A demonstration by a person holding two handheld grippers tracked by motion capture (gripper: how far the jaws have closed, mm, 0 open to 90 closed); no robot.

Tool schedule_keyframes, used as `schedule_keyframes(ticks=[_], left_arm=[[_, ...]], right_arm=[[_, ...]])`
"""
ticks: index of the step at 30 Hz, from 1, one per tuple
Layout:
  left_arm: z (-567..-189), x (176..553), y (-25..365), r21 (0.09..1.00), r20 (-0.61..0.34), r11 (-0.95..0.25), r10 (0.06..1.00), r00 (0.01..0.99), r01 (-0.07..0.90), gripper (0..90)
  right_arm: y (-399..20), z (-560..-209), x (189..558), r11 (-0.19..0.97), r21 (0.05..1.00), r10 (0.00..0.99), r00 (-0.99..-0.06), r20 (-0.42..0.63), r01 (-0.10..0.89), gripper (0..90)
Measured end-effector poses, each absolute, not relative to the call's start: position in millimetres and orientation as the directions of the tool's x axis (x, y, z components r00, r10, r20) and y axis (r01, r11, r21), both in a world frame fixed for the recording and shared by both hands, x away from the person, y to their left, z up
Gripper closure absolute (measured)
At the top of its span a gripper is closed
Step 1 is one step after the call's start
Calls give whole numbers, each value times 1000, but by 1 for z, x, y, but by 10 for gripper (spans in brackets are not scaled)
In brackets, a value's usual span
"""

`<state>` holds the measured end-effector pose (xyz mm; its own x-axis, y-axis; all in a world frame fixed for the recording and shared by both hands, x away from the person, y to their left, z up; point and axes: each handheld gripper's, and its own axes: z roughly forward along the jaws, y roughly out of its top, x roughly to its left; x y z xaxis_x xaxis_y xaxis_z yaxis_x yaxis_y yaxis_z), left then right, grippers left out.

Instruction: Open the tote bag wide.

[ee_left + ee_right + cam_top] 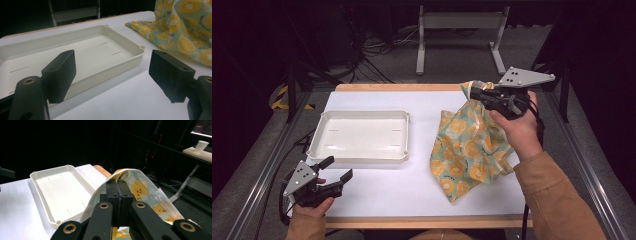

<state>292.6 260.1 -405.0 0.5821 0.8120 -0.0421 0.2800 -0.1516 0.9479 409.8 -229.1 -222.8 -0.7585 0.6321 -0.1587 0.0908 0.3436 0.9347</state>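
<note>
so the right gripper (pixel 473 93) sits in the upper right of the high view, jaws clamped tight on the top edge of a pale green cloth printed with orange citrus slices (pixel 467 150). in the right gripper view you can see the fabric folded over the pinched jaws (pixel 135 183), so the hold looks real but shallow, just an edge. the rest of the cloth hangs and pools on the white table (pixel 377 187), right of centre in the high view, well apart from the shallow white plastic tray (pixel 360 116) that sits left of centre and looks empty.

the left gripper (pixel 337 172) is down at the lower left of that view, jaws spread wide with nothing between them, just in front of the tray's near rim. its own view looks past the two black pads (pixel 61 75) at the tray and a bit of cloth at the upper right.

my guess is the cloth is headed for the tray. what could go wrong: the thin pinch slips if the trailing fabric drags on the table, or the loose bottom flops over the tray rim instead of landing inside. a dragging corner could nudge the light tray too, since nothing is holding it.
</note>
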Motion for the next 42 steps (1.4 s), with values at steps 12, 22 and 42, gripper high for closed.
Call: schedule_keyframes(ticks=[12,22,42], left_arm=[[-406,293,260,947,-46,-150,811,584,284,226],[-406,294,261,948,-51,-144,811,583,284,226],[-405,294,259,948,-50,-147,809,585,283,225]], right_arm=[[-188,-227,424,412,907,577,-796,-183,90,900],[-163,-248,431,488,864,535,-824,-185,123,896],[-185,-254,427,454,855,564,-824,-59,250,455]])
